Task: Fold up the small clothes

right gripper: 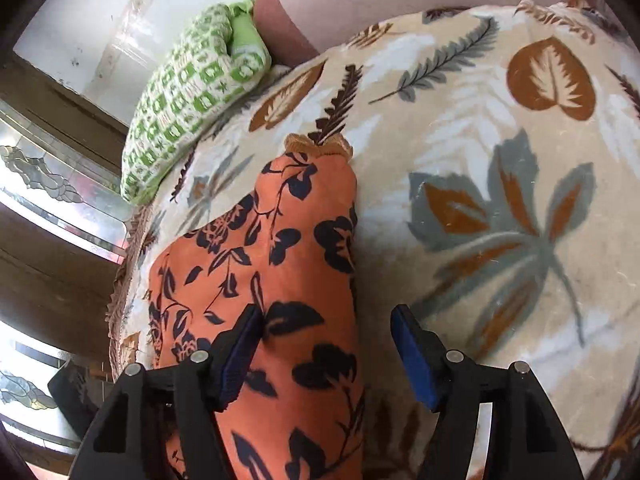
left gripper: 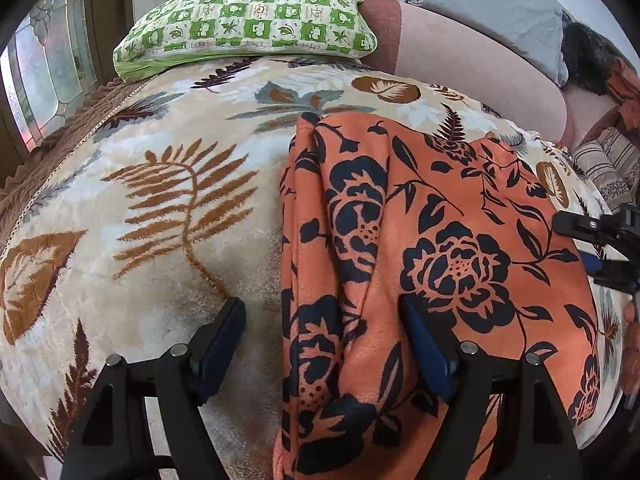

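Note:
An orange garment with a dark floral print lies on a beige leaf-patterned blanket. Its left side is folded into a long bunched ridge. My left gripper is open, low over the garment's left edge, with the ridge between its jaws. The right gripper shows at the right edge of the left wrist view. In the right wrist view the garment runs away from me, its hem at the far end. My right gripper is open, straddling the garment's right edge on the blanket.
A green-and-white checked pillow lies at the blanket's far end, also in the right wrist view. A pink headboard or cushion and grey pillow lie behind. A window with patterned glass is on the left.

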`<state>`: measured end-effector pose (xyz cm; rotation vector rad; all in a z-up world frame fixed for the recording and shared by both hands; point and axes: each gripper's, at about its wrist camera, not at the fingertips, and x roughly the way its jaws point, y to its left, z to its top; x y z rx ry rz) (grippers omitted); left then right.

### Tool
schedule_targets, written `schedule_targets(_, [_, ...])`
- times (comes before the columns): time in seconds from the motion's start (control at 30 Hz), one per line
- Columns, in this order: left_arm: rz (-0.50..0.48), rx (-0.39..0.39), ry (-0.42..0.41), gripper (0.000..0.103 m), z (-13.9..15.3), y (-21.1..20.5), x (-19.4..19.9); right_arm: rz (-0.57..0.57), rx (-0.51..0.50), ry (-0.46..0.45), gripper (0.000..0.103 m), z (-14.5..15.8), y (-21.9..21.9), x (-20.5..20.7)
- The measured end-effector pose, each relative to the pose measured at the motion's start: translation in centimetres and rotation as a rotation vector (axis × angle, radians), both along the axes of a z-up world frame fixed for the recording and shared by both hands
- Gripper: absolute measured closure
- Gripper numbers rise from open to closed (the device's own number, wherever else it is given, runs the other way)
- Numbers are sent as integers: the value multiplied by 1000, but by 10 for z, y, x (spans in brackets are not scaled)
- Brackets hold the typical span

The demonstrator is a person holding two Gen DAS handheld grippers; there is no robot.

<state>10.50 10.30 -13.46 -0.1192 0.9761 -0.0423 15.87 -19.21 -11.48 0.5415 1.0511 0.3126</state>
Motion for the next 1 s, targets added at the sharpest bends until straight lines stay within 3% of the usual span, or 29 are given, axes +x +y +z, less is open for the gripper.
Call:
schedule_targets(0.1, [0,0,-1,22,0,0,-1,62,82,46,30,-11,8,-4])
schedule_targets(0.13, [0,1,0,22,0,0,-1,103,92,67,36,-17,16,-2])
schedule_targets(0.17, [0,0,-1,22,0,0,-1,132,61,64,54,-16,24,-4])
schedule_targets(0.23, [5,-2,-1,22,0,-1,-2,145,15,20,63,-3,30,-10])
schedule_targets(0.33, [4,-1,-1,22,1,-3,-2,164,-65,28,64,-5,38,-7])
schedule_targets(0.4, [4,-25,-2,22,3,1,-4,162,-90,35,51,-9,39,-8])
schedule_targets(0.47, [23,-120,-1,25,15,16,-13,130,-112,12,37,2,34,-13])
schedule_targets(0.57, [55,-214,-62,25,33,43,-41,88,-176,-96,37,30,31,-26])
schedule_targets(0.7, [115,-477,64,25,11,78,-66,165,-139,-216,33,61,51,-40])
schedule_targets(0.77, [122,-550,109,25,-3,80,-70,230,-126,-232,31,61,70,-41])
schedule_targets(0.8, [115,-563,121,30,-8,77,-71,259,-130,-221,31,56,79,-41])
schedule_targets(0.83, [95,-554,123,62,-10,72,-72,277,-137,-202,31,49,85,-40])
schedule_targets(0.87, [73,-541,137,82,-10,67,-72,302,-145,-152,31,34,92,-38])
schedule_targets(0.93, [48,-543,123,89,-3,58,-76,311,-150,-115,31,14,93,-38])
schedule_targets(1.0, [32,-493,102,89,4,49,-81,321,-155,-152,29,13,94,-40])
